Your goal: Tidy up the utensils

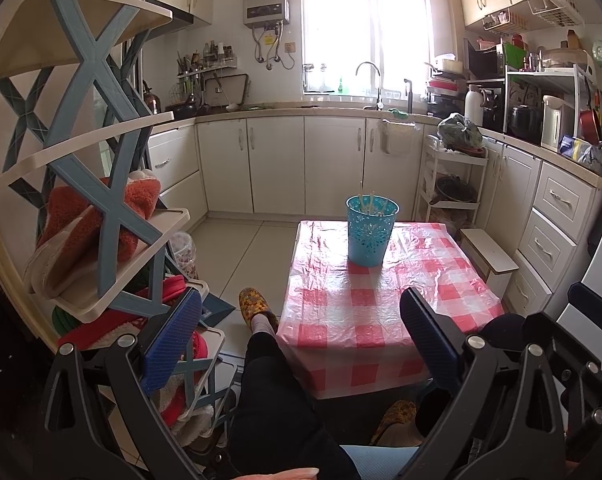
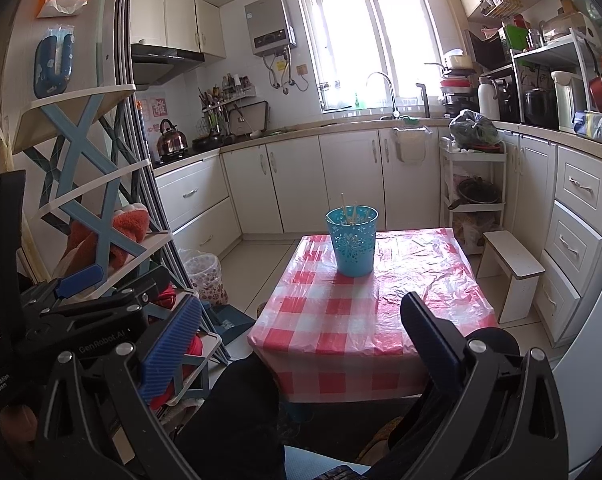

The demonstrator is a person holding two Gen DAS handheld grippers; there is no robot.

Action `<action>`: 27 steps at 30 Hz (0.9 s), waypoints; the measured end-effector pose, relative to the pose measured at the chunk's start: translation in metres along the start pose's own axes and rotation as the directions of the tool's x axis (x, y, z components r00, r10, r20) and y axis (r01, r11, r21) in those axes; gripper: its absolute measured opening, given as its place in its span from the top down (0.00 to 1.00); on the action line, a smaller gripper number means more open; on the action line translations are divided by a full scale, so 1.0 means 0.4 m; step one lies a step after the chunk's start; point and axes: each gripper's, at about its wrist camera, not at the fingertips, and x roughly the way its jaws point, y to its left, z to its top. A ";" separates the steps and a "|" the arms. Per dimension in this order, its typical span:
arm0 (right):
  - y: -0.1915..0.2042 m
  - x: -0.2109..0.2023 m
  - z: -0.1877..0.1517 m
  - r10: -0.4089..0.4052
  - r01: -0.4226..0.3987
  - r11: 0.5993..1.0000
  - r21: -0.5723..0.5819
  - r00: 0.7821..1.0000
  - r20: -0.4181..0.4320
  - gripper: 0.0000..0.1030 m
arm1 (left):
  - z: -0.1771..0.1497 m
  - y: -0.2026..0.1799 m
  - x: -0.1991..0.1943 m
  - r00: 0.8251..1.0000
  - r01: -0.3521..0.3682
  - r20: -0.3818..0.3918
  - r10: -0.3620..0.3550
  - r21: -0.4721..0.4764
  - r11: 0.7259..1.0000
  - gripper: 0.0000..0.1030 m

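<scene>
Chopsticks (image 1: 371, 202) stood in the blue cup (image 1: 371, 232) near the table's (image 1: 381, 320) far edge (nothing else lay loose), so sorting looked finished; left gripper (image 1: 297, 344) and right gripper (image 2: 301, 348) hung wide open, empty.

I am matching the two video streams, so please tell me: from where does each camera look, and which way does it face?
Left wrist view: sits low on the left gripper, faces the checked table and blue holder; open jaws, the person's legs and a slippered foot show.
Right wrist view: sits on the right gripper, slightly further right, same facing; open jaws, a knee, and the left gripper at the left edge show.
Shared: table, holder with chopsticks, sink window, shoe rack.
</scene>
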 end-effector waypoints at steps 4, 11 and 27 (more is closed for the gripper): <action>0.000 0.001 0.000 0.001 -0.001 1.000 0.001 1.000 -0.001 0.07 | -0.002 -0.001 -0.001 1.000 0.000 0.000 0.000 -0.001 1.000 0.07; -0.001 0.001 -0.001 0.001 -0.001 1.000 0.001 1.000 0.000 0.07 | -0.003 -0.001 -0.001 1.000 -0.001 0.000 0.001 0.000 1.000 0.07; 0.004 0.011 -0.020 0.009 -0.009 1.000 0.004 1.000 -0.011 0.07 | -0.009 -0.015 0.007 1.000 -0.026 0.012 0.026 0.030 0.999 0.07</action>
